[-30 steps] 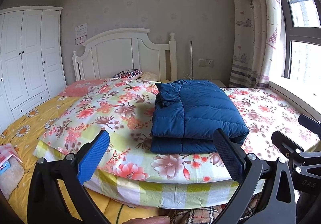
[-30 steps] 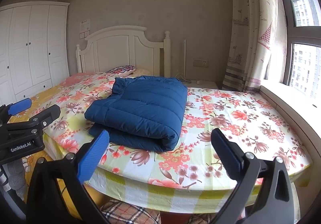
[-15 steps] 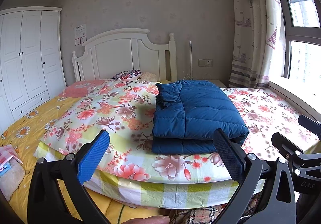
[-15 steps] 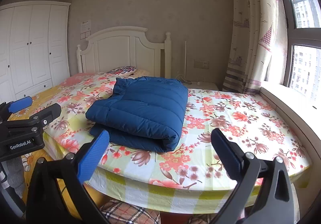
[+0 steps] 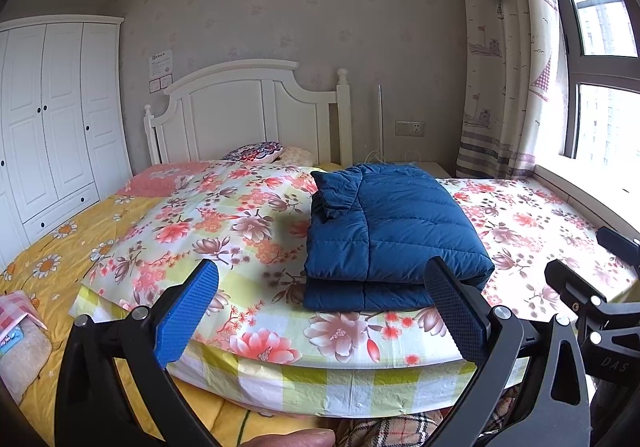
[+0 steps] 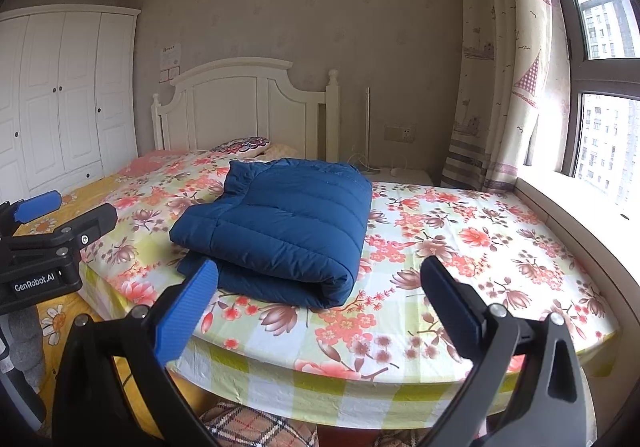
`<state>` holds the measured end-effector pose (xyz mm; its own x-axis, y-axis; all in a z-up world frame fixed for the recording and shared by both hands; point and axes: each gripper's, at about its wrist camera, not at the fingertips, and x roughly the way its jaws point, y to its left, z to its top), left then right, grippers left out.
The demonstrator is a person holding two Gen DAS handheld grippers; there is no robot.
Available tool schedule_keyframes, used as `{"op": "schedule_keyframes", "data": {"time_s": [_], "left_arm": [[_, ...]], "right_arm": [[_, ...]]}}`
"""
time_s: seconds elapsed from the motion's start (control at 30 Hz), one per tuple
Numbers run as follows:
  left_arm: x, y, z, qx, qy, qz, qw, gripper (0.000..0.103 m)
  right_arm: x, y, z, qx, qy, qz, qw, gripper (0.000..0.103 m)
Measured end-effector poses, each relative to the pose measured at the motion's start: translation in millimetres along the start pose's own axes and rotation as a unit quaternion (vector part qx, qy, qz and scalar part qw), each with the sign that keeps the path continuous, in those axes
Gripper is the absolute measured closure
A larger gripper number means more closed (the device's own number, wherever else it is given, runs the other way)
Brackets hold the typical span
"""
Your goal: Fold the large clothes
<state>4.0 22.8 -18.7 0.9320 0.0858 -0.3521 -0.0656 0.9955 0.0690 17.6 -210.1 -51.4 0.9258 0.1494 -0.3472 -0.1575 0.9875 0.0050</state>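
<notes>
The blue padded jacket [image 5: 394, 231] lies folded on the floral bedsheet [image 5: 224, 231], near the foot edge. Left gripper [image 5: 320, 311] hovers short of it, fingers spread wide, empty. Right gripper [image 6: 318, 307] likewise, wide apart, holding nothing.

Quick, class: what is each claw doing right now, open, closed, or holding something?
Left claw: open, holding nothing, short of the folded blue jacket.
Right claw: open, holding nothing, also clear of the jacket.

Folded blue jacket [image 5: 394, 235] on floral bed [image 5: 224, 231]; left gripper [image 5: 320, 311] spread, empty.
</notes>
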Motion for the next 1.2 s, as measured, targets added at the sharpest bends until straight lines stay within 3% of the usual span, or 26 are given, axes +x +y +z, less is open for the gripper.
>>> {"op": "schedule_keyframes", "data": {"time_s": [0.6, 1.2], "left_arm": [[-5.5, -3.2, 20.9, 0.014, -0.015, 0.000, 0.9998, 0.004], [0.0, -22.2, 31.4, 0.036, -0.020, -0.008, 0.9991, 0.004]], "right_arm": [[-25.6, -13.9, 36.8, 0.011, -0.039, -0.003, 0.999, 0.002], [-27.5, -11.3, 39.8, 0.006, -0.038, 0.002, 0.999, 0.002]]}}
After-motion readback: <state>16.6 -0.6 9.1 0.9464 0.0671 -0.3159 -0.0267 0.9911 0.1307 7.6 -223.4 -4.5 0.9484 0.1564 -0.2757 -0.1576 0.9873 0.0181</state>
